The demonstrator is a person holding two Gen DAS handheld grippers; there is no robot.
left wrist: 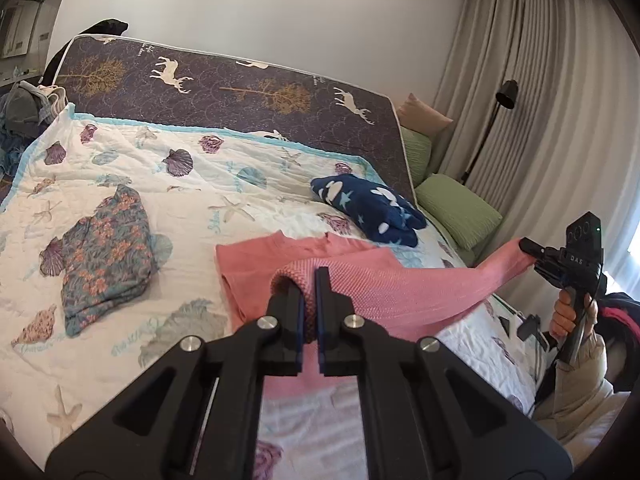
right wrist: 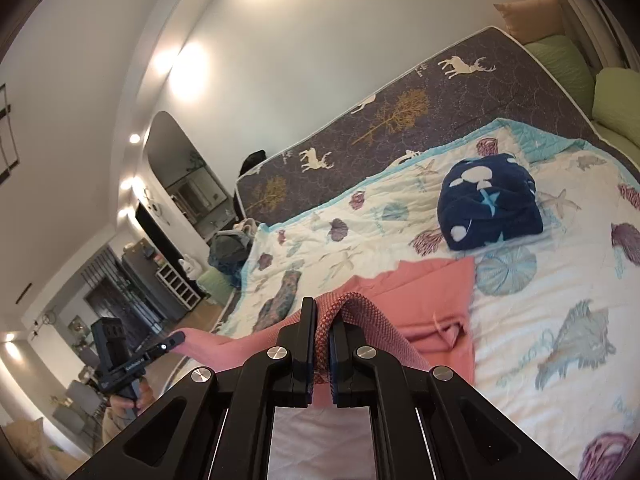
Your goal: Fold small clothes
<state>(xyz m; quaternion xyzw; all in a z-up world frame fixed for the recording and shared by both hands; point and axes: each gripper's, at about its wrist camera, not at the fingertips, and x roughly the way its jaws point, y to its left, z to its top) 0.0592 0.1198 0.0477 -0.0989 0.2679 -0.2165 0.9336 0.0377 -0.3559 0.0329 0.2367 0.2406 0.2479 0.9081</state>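
Observation:
A pink knit garment (left wrist: 256,268) lies partly on the shell-print quilt (left wrist: 200,200), its near edge lifted. My left gripper (left wrist: 308,280) is shut on one corner of that edge. My right gripper (left wrist: 530,254) is shut on the other corner, held out past the bed's right side, so the edge stretches between them. In the right wrist view my right gripper (right wrist: 322,316) pinches the pink garment (right wrist: 432,300), and my left gripper (right wrist: 176,338) shows at lower left holding the same cloth.
A folded floral garment (left wrist: 108,256) lies on the left of the quilt. A folded navy star-print fleece (left wrist: 372,208) lies behind the pink one, also seen in the right wrist view (right wrist: 488,200). Green cushions (left wrist: 456,208) line the right side. A clothes pile (left wrist: 24,116) sits far left.

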